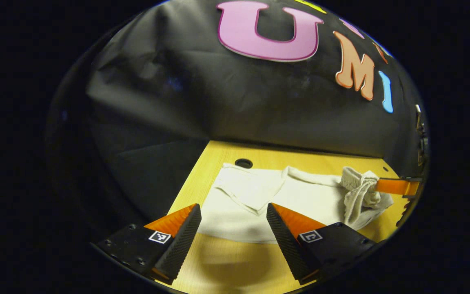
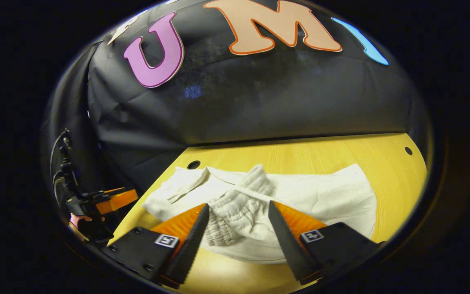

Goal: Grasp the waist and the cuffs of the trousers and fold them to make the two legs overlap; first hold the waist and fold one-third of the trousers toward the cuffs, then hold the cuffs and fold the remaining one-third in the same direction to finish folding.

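trousers [image 1: 300, 196] lie spread across the yellow wooden surface [image 1: 235, 261], pale cream cloth running left to right w/ one end near a round hole [image 1: 243, 163] at the back edge. in the left gripper view the left claw [image 1: 233, 212] hangs above the near edge of the cloth, fingers spread wide, nothing between them, not touching the fabric as far as i can tell. at the far right of that view the gathered waist [image 1: 359, 190] is bunched up and lifted a bit off the surface, w/ the other claw's finger poking into it from the right. in the right gripper view the right claw [image 2: 238, 212] sits right at that ruched elastic waist [image 2: 235, 212], the bunch lying between the two fingers; fingers look apart, can't tell if both actually press the cloth. rest of the trousers [image 2: 320, 196] stretch flat behind and to the right. left claw shows far off at the left edge of that view, beside a hand [image 2: 80, 220], state unclear from there.
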`<state>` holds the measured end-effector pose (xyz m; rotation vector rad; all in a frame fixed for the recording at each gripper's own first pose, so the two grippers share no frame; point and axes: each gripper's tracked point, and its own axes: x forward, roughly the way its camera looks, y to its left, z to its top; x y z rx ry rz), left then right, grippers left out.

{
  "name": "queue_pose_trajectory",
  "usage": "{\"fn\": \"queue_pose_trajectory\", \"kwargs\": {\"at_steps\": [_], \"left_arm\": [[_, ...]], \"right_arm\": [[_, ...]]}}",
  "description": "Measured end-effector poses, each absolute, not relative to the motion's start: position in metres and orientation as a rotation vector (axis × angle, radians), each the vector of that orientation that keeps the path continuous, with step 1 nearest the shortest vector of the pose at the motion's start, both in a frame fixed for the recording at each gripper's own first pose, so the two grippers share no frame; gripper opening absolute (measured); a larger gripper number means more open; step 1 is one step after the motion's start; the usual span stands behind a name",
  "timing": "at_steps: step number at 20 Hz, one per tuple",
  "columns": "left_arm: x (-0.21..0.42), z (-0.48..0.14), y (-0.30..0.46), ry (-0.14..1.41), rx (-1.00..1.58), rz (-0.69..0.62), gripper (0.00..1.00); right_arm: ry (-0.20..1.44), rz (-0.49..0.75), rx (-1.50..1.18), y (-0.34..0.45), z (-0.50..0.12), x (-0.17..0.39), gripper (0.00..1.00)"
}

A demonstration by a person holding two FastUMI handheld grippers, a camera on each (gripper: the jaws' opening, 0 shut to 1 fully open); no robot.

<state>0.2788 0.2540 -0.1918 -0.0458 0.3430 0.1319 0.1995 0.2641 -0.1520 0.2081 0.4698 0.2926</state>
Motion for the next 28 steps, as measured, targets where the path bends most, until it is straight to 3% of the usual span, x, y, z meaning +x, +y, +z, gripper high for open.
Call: {"fn": "queue_pose_trajectory", "kwargs": {"at_steps": [1,5,6,8,13,14,15,18,19,20,24,28], "left_arm": [[0.284,-0.202,0.259,0.368,-0.043,0.133,0.98],[0.295,-0.238,0.274,0.444,-0.047,0.14,0.98],[0.296,-0.244,0.277,0.456,-0.047,0.143,0.96],[0.299,-0.254,0.282,0.48,-0.037,0.157,0.96],[0.305,-0.265,0.289,0.515,-0.03,0.157,0.96],[0.307,-0.265,0.288,0.517,-0.028,0.155,0.94],[0.305,-0.266,0.289,0.535,-0.02,0.159,0.93],[0.307,-0.268,0.287,0.547,-0.012,0.162,0.88],[0.305,-0.268,0.284,0.556,-0.014,0.159,0.81],[0.307,-0.267,0.279,0.553,-0.021,0.15,0.67],[0.312,-0.263,0.266,0.546,-0.041,0.129,0.02],[0.308,-0.252,0.262,0.54,-0.084,0.154,0.0]], "right_arm": [[0.453,0.28,0.197,0.26,-0.149,0.201,0.97],[0.435,0.228,0.168,0.232,-0.138,0.197,0.92],[0.431,0.21,0.155,0.223,-0.136,0.196,0.97],[0.429,0.175,0.135,0.205,-0.134,0.192,0.92],[0.437,0.109,0.108,0.175,-0.136,0.177,0.93],[0.441,0.103,0.106,0.172,-0.137,0.176,0.97],[0.441,0.099,0.106,0.169,-0.137,0.174,0.93],[0.437,0.096,0.117,0.167,-0.133,0.173,0.97],[0.433,0.096,0.123,0.167,-0.13,0.173,0.97],[0.43,0.097,0.128,0.165,-0.127,0.171,0.97],[0.417,0.089,0.112,0.155,-0.122,0.167,0.93],[0.408,0.086,0.081,0.144,-0.116,0.16,0.97]]}}
